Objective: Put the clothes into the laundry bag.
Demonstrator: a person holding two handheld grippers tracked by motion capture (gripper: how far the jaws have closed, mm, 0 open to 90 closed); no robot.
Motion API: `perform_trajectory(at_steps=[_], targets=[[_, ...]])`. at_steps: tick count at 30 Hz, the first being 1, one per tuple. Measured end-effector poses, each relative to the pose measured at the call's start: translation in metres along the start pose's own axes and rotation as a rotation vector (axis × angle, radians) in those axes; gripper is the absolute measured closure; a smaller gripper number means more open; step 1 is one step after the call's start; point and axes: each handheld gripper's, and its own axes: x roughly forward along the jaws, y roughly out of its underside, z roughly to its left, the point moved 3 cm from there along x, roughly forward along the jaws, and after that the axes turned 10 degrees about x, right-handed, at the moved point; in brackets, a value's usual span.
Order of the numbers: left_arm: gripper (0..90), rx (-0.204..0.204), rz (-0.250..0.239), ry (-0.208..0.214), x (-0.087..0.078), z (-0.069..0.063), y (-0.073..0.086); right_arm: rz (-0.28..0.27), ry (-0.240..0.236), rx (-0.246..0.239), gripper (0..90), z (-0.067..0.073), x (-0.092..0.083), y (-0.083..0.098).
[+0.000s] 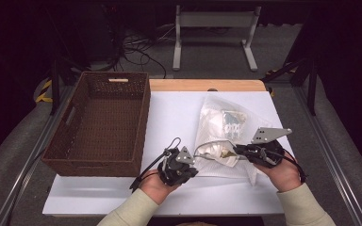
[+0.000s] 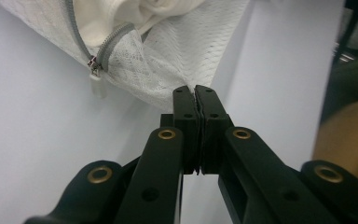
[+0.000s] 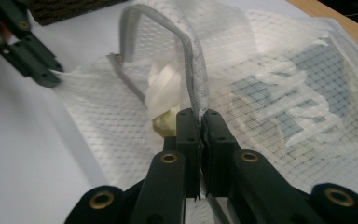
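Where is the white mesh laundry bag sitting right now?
In the high view the mesh laundry bag lies on the white table top, right of the brown wicker basket, its near edge pinched by the left tongs and the right tongs.

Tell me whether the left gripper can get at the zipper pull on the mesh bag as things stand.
Probably yes. The left gripper is shut on a fold of the mesh bag, so it must let go first. The zipper pull lies bare on the white table nearby, with nothing between them.
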Motion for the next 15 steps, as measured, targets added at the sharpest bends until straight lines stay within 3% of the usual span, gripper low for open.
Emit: perform_trajectory(at_steps=[3,5,10,13,15], targets=[[88.8,0.023,0.022,0.050,0.002,-0.009,0.004,0.006,0.002,0.002,85.5,0.000,0.002,0.001],[88.8,0.038,0.049,0.054,0.006,-0.012,0.007,0.013,0.005,0.000,81.9,0.000,0.004,0.001],[88.5,-0.002,0.049,0.044,0.009,-0.006,0.012,0.015,0.012,-0.012,73.4,0.003,0.005,0.001],[88.3,-0.027,0.043,0.044,0.006,-0.004,0.014,-0.030,0.024,-0.010,60.9,0.006,-0.004,0.000],[88.2,-0.029,0.045,0.046,0.006,-0.003,0.016,-0.049,0.019,-0.022,62.1,0.010,-0.009,0.000]])
